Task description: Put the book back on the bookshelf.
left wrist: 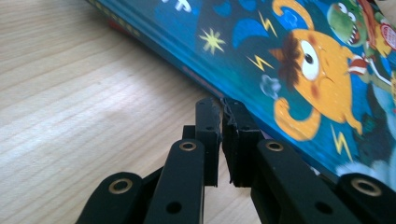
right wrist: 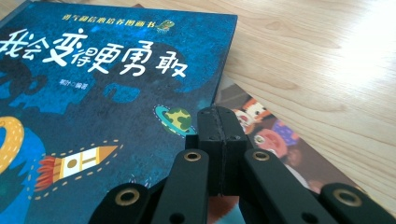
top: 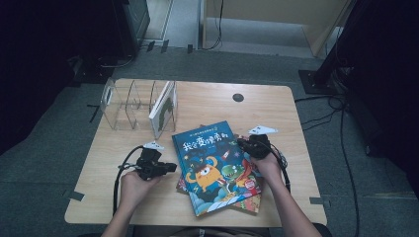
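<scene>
The blue book bears a large white title, 我会变得更勇敢, across its cover toward 12 o'clock. A small yellow line above it is too fine to read fully. Under the title, at its 7 o'clock end, small white print is too small to read. The white book in the rack shows no legible lettering.

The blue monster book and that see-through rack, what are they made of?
The blue monster book looks like stiff card with a glossy printed cover; light gleams on it. The see-through rack seems to be clear plastic, maybe acrylic: the table shows through its dividers.
</scene>
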